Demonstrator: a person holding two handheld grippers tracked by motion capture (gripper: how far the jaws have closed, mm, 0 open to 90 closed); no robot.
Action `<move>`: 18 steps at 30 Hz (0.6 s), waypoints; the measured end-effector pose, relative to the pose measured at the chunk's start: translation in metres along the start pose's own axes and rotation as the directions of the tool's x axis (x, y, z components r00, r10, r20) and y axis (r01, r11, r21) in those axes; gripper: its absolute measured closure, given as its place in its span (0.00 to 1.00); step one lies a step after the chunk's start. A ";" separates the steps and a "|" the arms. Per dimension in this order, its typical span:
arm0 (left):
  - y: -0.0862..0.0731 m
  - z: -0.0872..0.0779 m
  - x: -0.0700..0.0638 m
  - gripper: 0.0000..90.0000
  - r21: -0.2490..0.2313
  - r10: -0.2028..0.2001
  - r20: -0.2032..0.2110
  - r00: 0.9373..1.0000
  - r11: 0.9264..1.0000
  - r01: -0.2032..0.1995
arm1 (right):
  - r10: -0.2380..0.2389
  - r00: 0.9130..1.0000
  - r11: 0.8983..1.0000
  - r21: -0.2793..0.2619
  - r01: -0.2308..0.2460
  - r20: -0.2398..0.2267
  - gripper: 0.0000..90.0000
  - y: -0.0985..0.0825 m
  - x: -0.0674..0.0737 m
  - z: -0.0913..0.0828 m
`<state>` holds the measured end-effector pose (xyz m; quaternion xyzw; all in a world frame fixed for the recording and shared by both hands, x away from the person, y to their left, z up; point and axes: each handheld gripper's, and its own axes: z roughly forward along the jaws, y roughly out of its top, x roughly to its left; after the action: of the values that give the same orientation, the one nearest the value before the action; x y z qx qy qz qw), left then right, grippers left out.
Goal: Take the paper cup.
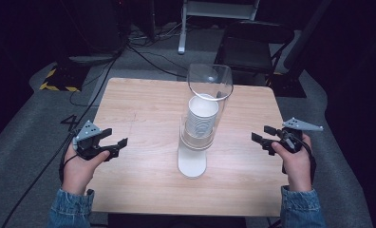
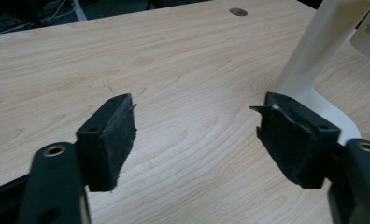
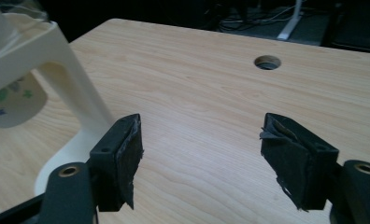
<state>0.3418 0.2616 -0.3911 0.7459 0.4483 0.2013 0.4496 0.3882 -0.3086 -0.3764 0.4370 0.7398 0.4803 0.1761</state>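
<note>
Table (image 1: 143,185) of pale wood, seen from above, with a cup dispenser (image 1: 198,137) standing near its middle. The dispenser consists of a white base (image 1: 192,164), a white upright and a clear tube (image 1: 210,83) holding a stack of white paper cups (image 1: 201,118). A person's left hand (image 1: 79,168) holds the left gripper (image 1: 117,145) over the table's left edge, jaws spread apart and pointing toward the dispenser, with nothing between them. The right hand (image 1: 293,159) holds the right gripper (image 1: 262,135) over the right edge, jaws likewise spread and empty. Both grippers are well apart from the dispenser. Denim sleeves (image 1: 70,211) cover both forearms.

In the left gripper view, the open jaws frame bare tabletop; the white base and upright (image 2: 314,51) stand just beyond the right-hand jaw. In the right gripper view, the upright (image 3: 75,88) rises beyond the left-hand jaw, with a printed cup (image 3: 15,100) hanging beneath the dispenser's collar. A round cable hole (image 3: 267,62) lies in the tabletop farther off.
</note>
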 end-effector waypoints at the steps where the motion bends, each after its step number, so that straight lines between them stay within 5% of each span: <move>1: 0.001 0.000 -0.001 0.29 0.006 0.006 0.002 1.000 1.000 -0.006 | 0.001 1.000 1.000 -0.003 -0.001 -0.007 0.34 0.000 0.001 0.000; 4: 0.001 0.000 -0.002 0.29 0.012 0.016 0.003 1.000 1.000 -0.016 | -0.007 1.000 1.000 -0.002 0.007 0.005 0.34 0.002 0.001 -0.001; 11: -0.004 -0.002 -0.003 0.28 0.017 0.021 0.008 1.000 1.000 -0.021 | -0.039 0.992 0.999 0.012 0.038 0.117 0.32 0.003 -0.006 -0.001; 18: -0.007 -0.008 -0.003 0.28 0.025 0.025 -0.001 1.000 0.999 -0.025 | -0.042 0.994 0.999 -0.009 0.043 0.105 0.32 0.009 -0.004 -0.002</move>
<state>0.3311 0.2641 -0.3929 0.7569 0.4417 0.2018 0.4373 0.3931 -0.3120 -0.3684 0.4448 0.7359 0.4572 0.2273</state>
